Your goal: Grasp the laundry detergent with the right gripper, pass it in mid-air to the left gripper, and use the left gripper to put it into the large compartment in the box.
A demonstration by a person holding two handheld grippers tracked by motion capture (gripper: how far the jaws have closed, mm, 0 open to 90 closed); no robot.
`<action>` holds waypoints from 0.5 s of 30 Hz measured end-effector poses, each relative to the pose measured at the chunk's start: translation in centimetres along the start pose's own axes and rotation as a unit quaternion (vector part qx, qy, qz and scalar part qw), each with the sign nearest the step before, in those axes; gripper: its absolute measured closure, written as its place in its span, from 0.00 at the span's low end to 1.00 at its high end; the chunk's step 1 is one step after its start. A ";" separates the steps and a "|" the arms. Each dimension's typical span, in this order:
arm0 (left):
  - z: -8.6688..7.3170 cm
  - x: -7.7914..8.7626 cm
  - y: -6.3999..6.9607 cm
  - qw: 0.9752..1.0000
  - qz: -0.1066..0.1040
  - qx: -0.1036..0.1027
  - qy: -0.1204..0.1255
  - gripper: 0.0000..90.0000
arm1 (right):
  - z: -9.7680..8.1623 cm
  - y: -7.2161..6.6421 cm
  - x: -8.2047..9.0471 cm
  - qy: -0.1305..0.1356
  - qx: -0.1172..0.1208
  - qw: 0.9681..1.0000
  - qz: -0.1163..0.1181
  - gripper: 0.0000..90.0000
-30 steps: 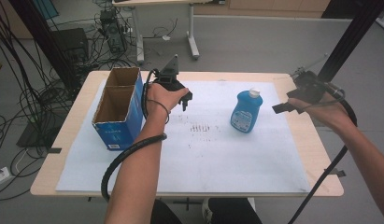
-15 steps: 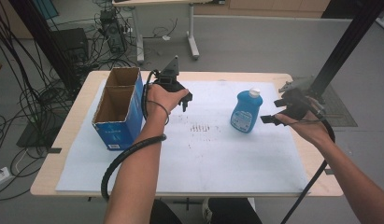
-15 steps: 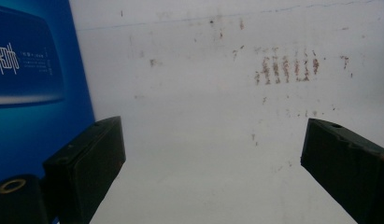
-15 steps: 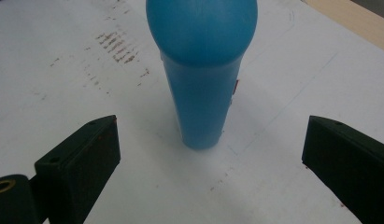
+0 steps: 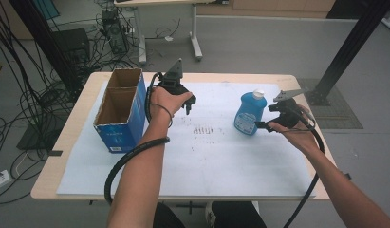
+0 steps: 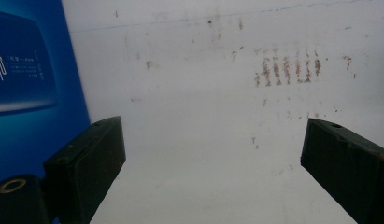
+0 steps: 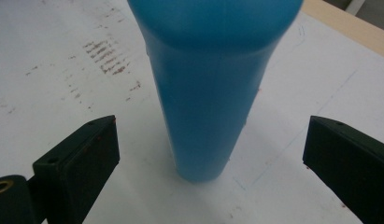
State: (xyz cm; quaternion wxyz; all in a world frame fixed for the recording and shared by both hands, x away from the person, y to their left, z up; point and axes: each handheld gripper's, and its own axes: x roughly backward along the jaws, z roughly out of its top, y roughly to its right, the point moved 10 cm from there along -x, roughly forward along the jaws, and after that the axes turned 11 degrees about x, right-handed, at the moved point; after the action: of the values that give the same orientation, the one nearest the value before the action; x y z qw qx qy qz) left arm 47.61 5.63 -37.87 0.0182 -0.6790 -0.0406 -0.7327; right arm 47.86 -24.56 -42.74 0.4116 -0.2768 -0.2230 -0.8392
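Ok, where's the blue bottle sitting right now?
In the high view the blue bottle stands upright on the white sheet, right of centre, just ahead of the open right gripper.

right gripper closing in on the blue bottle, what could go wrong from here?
1. The blue bottle is tall, narrow and stands upright. The right gripper comes at it from the side with jaws open, so a jaw that bumps it off-centre could tip it.
2. In the right gripper view the bottle sits left of midway between the jaws, so one jaw may touch first and push it sideways across the white sheet.
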 end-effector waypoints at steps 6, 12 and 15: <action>0.1 0.0 -0.1 1.000 -0.001 0.001 0.002 0.08 | -0.1 -0.3 -1.3 0.019 0.004 1.000 -0.002 0.03; 0.1 -0.1 -0.2 1.000 -0.001 0.001 0.002 0.08 | -0.2 -0.2 -2.4 0.034 -0.004 0.999 -0.007 0.02; 0.2 0.0 -0.2 1.000 -0.002 0.002 0.003 0.08 | -0.2 -0.2 -2.7 0.041 -0.002 0.999 -0.006 0.02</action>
State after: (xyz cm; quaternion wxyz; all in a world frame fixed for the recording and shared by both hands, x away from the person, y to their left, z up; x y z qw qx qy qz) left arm 47.80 5.83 -37.88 0.0181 -0.6766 -0.0430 -0.7348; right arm 49.01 -23.04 -44.64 0.4147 -0.2420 -0.2058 -0.8527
